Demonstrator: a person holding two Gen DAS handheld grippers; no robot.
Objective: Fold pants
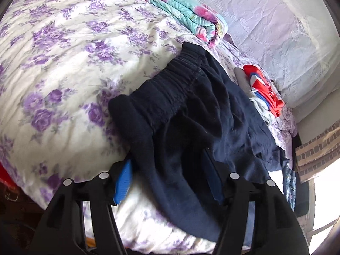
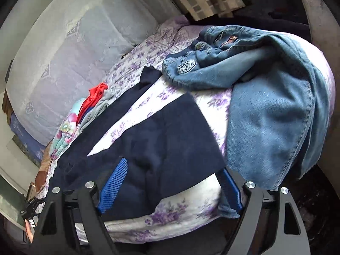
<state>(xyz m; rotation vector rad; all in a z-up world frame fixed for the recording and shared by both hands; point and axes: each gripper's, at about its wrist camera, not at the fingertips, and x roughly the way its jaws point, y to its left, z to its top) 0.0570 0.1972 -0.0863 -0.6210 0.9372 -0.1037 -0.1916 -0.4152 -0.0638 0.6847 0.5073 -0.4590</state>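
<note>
Note navy pants (image 1: 191, 116) spread over the floral bedspread (image 1: 63, 63), elastic waistband up the bed, legs splayed in a V in the right wrist view. Find left gripper (image 1: 170, 182) with jaws spread, dark cloth lying loose between the blue pads, not pinched. Same for right gripper (image 2: 173, 186): jaws wide apart, straddling one pant leg close to the bed's near edge, clamping nothing.

Risks, judged from here: in closing now, a grab of a single layer or a bunched ridge, hence a crooked fold. Beware the blue jeans (image 2: 265, 116) heaped just beside the right gripper, hem touching or almost touching its outer pad (hard to tell which), easy to snag along with the pants. Beware also dragging the bedspread up with the cloth, both soft, both wrinkled. Expect the part nearest the edge to slide toward the floor if let go carelessly.

Room: plenty of bare bedspread left of the waistband in the left wrist view, good for laying a fold. Less on the other side: red and grey garment (image 1: 263, 89) near the pants, folded floral quilt (image 1: 182, 10) beyond the waistband, pale lace cover (image 1: 276, 31) farther back. Keep the fold toward the open side, away from the jeans and the bed's edge
</note>
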